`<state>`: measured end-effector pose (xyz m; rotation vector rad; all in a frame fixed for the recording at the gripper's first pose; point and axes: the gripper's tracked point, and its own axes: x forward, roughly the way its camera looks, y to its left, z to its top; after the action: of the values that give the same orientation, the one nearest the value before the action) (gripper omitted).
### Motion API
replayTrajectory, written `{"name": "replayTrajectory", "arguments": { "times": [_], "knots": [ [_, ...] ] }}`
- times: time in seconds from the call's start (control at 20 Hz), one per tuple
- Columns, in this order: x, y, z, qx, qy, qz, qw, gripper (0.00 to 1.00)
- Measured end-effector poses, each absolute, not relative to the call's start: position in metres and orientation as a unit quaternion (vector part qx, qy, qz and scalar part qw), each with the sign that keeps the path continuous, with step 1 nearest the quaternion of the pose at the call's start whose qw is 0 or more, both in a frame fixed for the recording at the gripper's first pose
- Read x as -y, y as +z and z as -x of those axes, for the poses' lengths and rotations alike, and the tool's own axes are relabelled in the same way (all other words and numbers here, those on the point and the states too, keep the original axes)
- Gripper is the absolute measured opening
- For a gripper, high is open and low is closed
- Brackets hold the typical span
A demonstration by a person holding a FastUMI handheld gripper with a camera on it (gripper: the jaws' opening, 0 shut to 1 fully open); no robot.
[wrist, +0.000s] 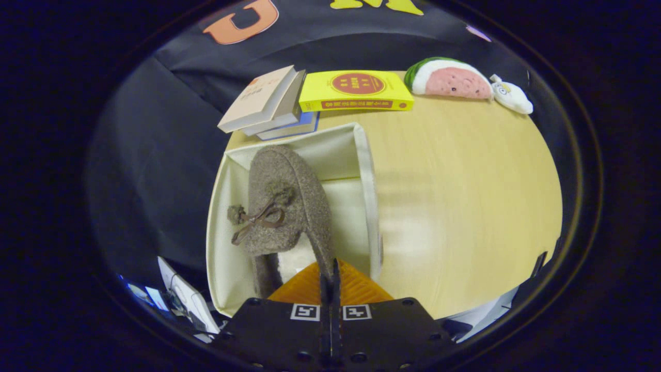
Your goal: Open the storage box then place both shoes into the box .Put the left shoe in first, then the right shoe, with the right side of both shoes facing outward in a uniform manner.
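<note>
Beyond the storage box (369, 196) I see stacked books (266, 103), a yellow book (356, 90) and a watermelon plush (449, 78) on the table (465, 196). My gripper (330, 281) is pinched tight on what looks like the heel edge of the fuzzy brown shoe (286, 201), bow-tied, hanging over the open box.
</note>
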<state>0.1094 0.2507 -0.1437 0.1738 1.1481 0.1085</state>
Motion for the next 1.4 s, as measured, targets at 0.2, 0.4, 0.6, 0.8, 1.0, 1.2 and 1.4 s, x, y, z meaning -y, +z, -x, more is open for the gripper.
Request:
{"name": "replayTrajectory", "arguments": {
  "times": [0.2, 0.4, 0.6, 0.8, 1.0, 1.2, 1.4],
  "knots": [
    [-0.248, -0.144, -0.107, -0.498, 0.009, -0.096, 0.862, 0.02],
    [-0.246, -0.145, -0.109, -0.476, -0.008, -0.106, 0.873, 0.06],
    [-0.251, -0.147, -0.107, -0.475, 0.000, -0.109, 0.873, 0.10],
    [-0.254, -0.141, -0.108, -0.467, 0.021, -0.139, 0.873, 0.10],
    [-0.259, -0.130, -0.108, -0.453, 0.060, -0.172, 0.873, 0.22],
    [-0.283, -0.101, -0.106, -0.412, 0.138, -0.196, 0.879, 0.79],
    [-0.232, -0.079, -0.121, -0.325, 0.056, -0.083, 0.940, 0.95]
  ]
}}
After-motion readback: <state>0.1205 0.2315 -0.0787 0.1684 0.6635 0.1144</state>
